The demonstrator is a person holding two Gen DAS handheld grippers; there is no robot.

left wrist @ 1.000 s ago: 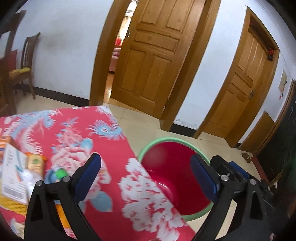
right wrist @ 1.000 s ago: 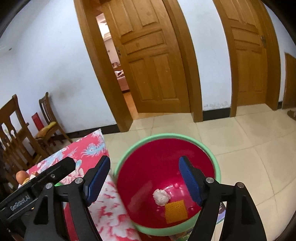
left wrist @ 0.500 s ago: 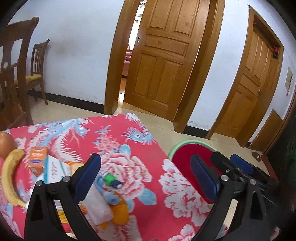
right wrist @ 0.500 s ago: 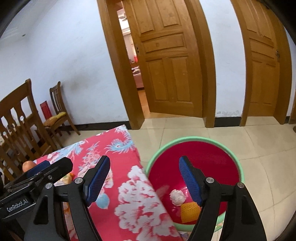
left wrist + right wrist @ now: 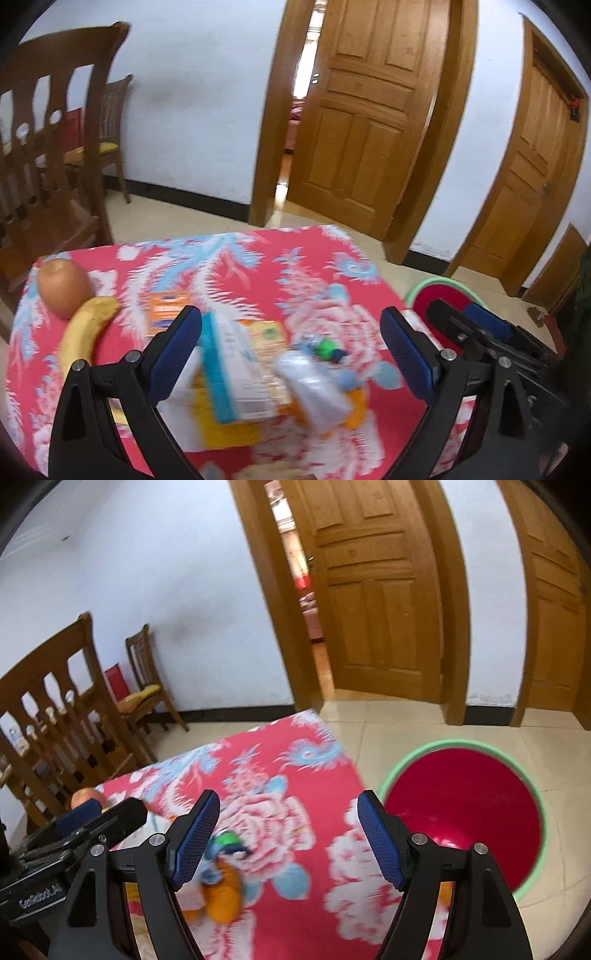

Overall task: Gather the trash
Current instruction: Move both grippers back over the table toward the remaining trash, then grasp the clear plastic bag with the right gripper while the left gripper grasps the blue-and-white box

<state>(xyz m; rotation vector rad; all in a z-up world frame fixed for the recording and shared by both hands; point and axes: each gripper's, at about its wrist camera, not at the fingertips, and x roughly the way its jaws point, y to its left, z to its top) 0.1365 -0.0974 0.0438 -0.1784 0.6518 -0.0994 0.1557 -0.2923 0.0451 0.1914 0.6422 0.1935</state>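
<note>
Left wrist view: my left gripper [image 5: 291,350] hangs over the heap of rubbish on the worktop's red flowered cloth [image 5: 236,258], jaws wide apart and empty. Below lie a white and teal carton [image 5: 232,373], a crumpled clear plastic wrapper [image 5: 314,387] and an orange packet [image 5: 166,306]. A yellow banana [image 5: 86,332] and a round brown fruit [image 5: 62,288] sit just beside them; a careless sweep could catch food instead of trash.

Right wrist view: my right gripper [image 5: 288,838] is likewise spread and empty. The red basin with a green rim [image 5: 465,801] stands on the floor past the worktop's edge; a slack grip on soft wrappers could spill them short of it.
</note>
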